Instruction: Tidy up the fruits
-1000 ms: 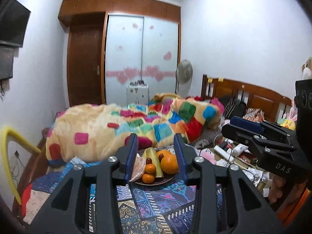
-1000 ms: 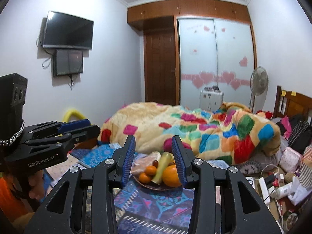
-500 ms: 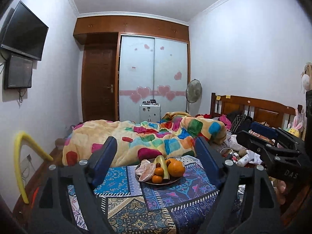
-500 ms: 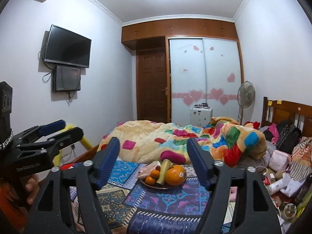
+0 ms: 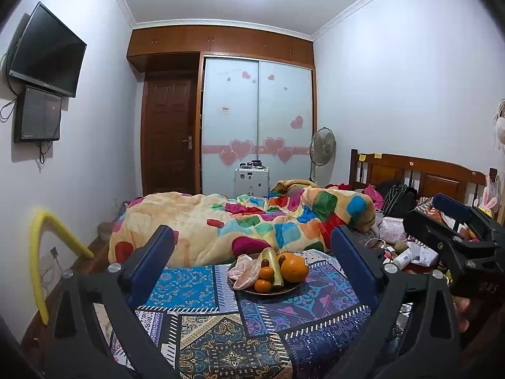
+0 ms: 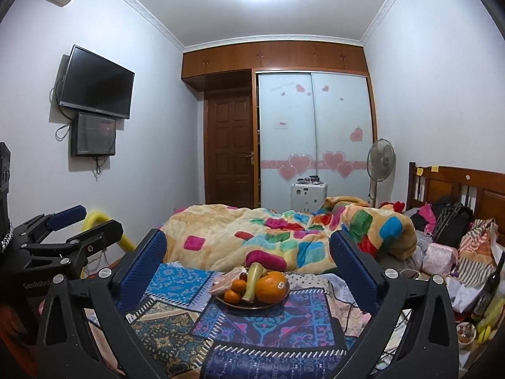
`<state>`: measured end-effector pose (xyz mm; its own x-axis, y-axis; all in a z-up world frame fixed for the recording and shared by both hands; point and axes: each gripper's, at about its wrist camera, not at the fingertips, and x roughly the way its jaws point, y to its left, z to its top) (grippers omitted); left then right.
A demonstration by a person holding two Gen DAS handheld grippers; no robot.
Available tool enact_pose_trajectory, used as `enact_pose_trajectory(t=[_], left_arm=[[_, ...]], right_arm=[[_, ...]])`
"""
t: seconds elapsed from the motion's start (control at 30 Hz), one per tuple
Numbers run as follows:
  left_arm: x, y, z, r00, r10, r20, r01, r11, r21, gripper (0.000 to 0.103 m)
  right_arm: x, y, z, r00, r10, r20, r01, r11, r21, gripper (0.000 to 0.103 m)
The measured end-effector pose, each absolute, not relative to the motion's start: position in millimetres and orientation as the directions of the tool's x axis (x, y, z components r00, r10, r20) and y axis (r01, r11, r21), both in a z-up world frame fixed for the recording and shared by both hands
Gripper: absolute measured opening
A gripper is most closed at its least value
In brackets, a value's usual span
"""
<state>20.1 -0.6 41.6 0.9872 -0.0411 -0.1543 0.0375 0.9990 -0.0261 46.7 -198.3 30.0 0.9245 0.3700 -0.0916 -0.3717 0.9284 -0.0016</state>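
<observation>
Left gripper (image 5: pixel 252 265): near, at 6 o'clock in its own view; tongs spread wide and holding nothing. A second ago they stood close together, framing the plate tightly.
Right gripper (image 6: pixel 247 263): the same, with tongs wide apart and empty, opened from a narrow gap within the last second.
Cloth (image 5: pixel 221 341): patterned blue spread under both grippers, with more of it in view than a second ago, so both have drawn back and risen.
Plate (image 5: pixel 249 290): just past the tongs at 12 o'clock, on the cloth.
Fruit: all on the plate: orange (image 5: pixel 294 268) at 3 o'clock, banana (image 5: pixel 272 260) upright in the middle, two tangerines (image 5: pixel 266 273) in front, pale pink pieces (image 5: pixel 244 271) at 9 o'clock.
Quilt (image 5: pixel 240 221): bright heap behind the plate.
Meaning: the fruit lies gathered on the plate. Opened, backed-off tongs fit either readying for a reach or letting go after placing.
</observation>
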Motion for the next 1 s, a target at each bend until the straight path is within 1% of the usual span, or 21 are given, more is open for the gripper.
enact_pose_trajectory(t=[1.0], left_arm=[[24.4, 2.6, 34.6, 0.985, -0.036, -0.167, 0.033, 0.999, -0.025, 0.103]], right_arm=[[45.9, -200.3, 26.3, 0.922, 0.369, -0.116, -0.37, 0.929, 0.009, 0.103]])
